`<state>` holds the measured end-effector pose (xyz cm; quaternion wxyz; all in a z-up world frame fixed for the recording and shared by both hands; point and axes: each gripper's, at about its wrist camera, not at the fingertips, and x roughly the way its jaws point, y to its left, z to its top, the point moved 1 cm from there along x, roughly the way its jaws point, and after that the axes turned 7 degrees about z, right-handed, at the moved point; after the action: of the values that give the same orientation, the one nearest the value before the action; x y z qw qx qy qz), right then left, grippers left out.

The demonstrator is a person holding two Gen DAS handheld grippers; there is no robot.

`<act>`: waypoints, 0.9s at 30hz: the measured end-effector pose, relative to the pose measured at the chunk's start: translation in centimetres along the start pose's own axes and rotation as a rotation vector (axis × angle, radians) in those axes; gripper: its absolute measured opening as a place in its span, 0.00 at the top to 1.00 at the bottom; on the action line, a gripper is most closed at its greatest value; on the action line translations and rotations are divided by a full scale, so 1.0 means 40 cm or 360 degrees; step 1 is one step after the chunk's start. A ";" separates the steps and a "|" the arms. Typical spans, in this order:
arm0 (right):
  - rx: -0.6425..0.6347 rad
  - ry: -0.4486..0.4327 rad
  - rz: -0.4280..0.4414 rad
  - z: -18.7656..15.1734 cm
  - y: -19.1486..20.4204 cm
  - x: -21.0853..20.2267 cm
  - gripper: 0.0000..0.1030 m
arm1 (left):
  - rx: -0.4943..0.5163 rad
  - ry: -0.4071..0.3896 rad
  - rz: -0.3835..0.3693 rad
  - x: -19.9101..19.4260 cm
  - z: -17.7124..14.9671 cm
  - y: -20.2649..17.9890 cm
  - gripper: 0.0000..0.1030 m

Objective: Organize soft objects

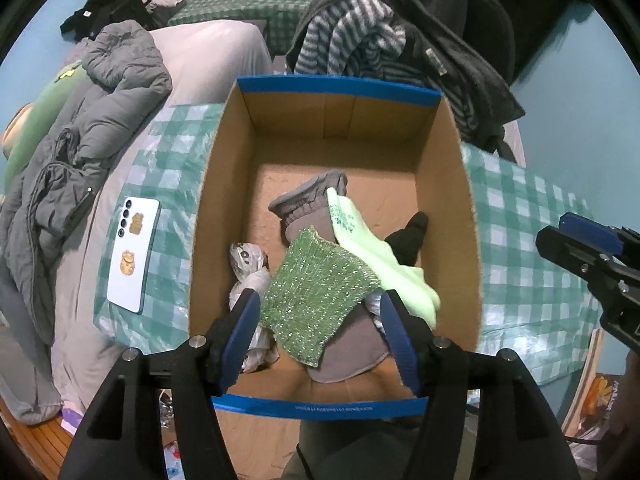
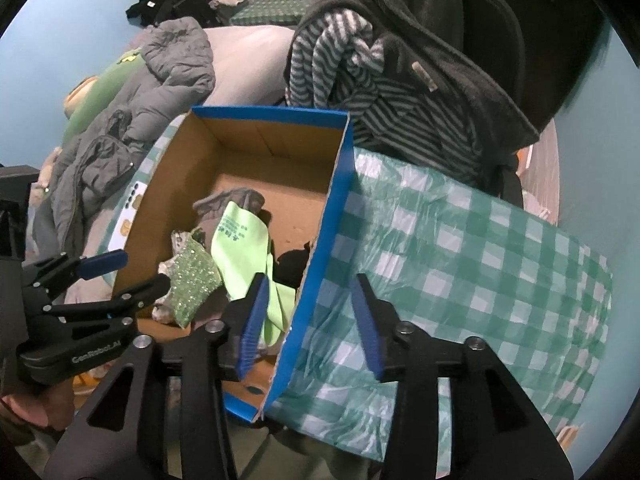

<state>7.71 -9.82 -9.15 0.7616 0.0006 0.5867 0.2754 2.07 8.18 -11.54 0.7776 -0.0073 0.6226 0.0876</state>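
An open cardboard box (image 1: pixel 448 168) with blue rims stands on the green checked tablecloth; it also shows in the right wrist view (image 2: pixel 328 216). Inside lie a sparkly green scouring cloth (image 1: pixel 316 292), a light green rubber glove (image 1: pixel 372 252), a grey fleece item (image 1: pixel 308 200), a black item (image 1: pixel 412 236) and a crumpled white bag (image 1: pixel 248 268). My left gripper (image 1: pixel 320 332) is open above the box's near end, its jaws on either side of the green cloth (image 2: pixel 192 276). My right gripper (image 2: pixel 308 316) is open and empty, straddling the box's right wall.
A white phone (image 1: pixel 132 252) lies on the tablecloth left of the box. A grey puffer jacket (image 1: pixel 92 120) lies on the bed to the left. A striped and dark fleece garment (image 1: pixel 380 40) hangs over a chair behind the box.
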 end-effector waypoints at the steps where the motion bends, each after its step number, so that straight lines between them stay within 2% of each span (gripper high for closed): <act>1: -0.0004 -0.0006 0.0000 0.001 0.001 -0.006 0.51 | -0.0010 -0.0009 -0.0001 -0.010 0.001 0.002 0.38; 7: -0.0019 -0.0058 0.0011 0.008 0.004 -0.056 0.45 | -0.0049 -0.0070 -0.0004 -0.071 0.009 0.006 0.38; 11: -0.0045 -0.0085 0.0004 0.012 0.009 -0.091 0.42 | -0.0053 -0.0122 -0.0004 -0.110 0.012 0.000 0.28; 13: -0.0061 -0.0109 0.0002 0.013 0.010 -0.111 0.39 | -0.0051 -0.0159 -0.0019 -0.129 0.014 -0.003 0.28; 22: -0.0061 -0.0170 0.0005 0.024 0.005 -0.171 0.38 | -0.0009 -0.0262 0.0033 -0.189 0.022 -0.026 0.28; 24: -0.0062 -0.0185 -0.0003 0.024 0.003 -0.183 0.38 | 0.0001 -0.0284 0.0028 -0.203 0.025 -0.033 0.25; 27: -0.0060 -0.0204 -0.0018 0.025 -0.003 -0.200 0.38 | 0.0023 -0.0302 0.0050 -0.217 0.030 -0.042 0.25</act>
<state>7.37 -12.96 -1.73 0.7991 0.0006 0.5313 0.2814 1.64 5.58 -3.02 0.8316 0.0165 0.5468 0.0955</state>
